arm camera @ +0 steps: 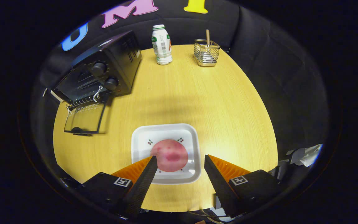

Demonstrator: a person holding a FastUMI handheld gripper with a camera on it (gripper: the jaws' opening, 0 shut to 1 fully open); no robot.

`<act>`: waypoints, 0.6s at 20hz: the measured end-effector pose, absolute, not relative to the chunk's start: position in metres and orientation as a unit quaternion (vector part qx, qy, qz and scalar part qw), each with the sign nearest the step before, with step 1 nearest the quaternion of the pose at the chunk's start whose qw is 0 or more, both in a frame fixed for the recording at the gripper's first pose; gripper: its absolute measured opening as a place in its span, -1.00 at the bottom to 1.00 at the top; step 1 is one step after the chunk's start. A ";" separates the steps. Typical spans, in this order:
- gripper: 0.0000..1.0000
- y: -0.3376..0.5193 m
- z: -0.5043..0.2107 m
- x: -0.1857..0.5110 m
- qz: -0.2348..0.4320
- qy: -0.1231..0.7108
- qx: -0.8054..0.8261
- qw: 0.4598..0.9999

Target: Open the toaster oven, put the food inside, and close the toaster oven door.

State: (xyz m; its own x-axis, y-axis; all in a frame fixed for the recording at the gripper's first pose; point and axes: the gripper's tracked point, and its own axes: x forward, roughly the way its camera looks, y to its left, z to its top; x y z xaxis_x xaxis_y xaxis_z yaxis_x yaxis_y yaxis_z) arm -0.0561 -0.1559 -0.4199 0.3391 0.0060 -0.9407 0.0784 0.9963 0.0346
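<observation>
on the round yellow table [179, 93], just ahead of the fingers, the white square plate [141, 140] is sitting with the food [169, 155], a flat pinkish round slice, lying in its middle. the gripper [180, 161] is hovering over the plate's near edge with its jaws spread wide and holding nothing; the slice is lying roughly between the two fingertips, the left one looking close to its edge, though contact is hard to judge from this angle. that wide spread is probably there so the fingers can straddle the slice before closing on it.

beyond the plate and off to the left, the toaster oven [110, 68] is standing near the table's edge, its glass door [84, 119] folded down flat toward the table, so the opening step looks done and the cavity is waiting for the food. at the far side a white bottle [162, 45] and a wire basket [206, 53] with a wooden handle are standing well apart from the path between plate and oven, so they should not be getting in the way.
</observation>
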 end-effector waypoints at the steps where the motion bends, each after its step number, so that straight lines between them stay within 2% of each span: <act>1: 0.90 -0.166 -0.426 -0.053 -0.023 0.581 0.039 0.812; 6: 0.21 -0.179 -0.459 -0.056 -0.011 0.627 0.070 0.776; 7: 0.16 -0.178 -0.467 -0.056 -0.005 0.632 0.069 0.772; 11: 0.16 -0.167 -0.477 -0.058 0.027 0.651 0.061 0.756; 12: -0.04 -0.160 -0.472 -0.058 0.035 0.651 0.077 0.754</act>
State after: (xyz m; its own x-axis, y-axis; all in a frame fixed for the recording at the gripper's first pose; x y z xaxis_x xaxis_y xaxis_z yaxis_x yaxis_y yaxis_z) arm -0.0581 -0.1601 -0.4723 0.1504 0.1525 -0.9768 0.0478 0.9857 0.1613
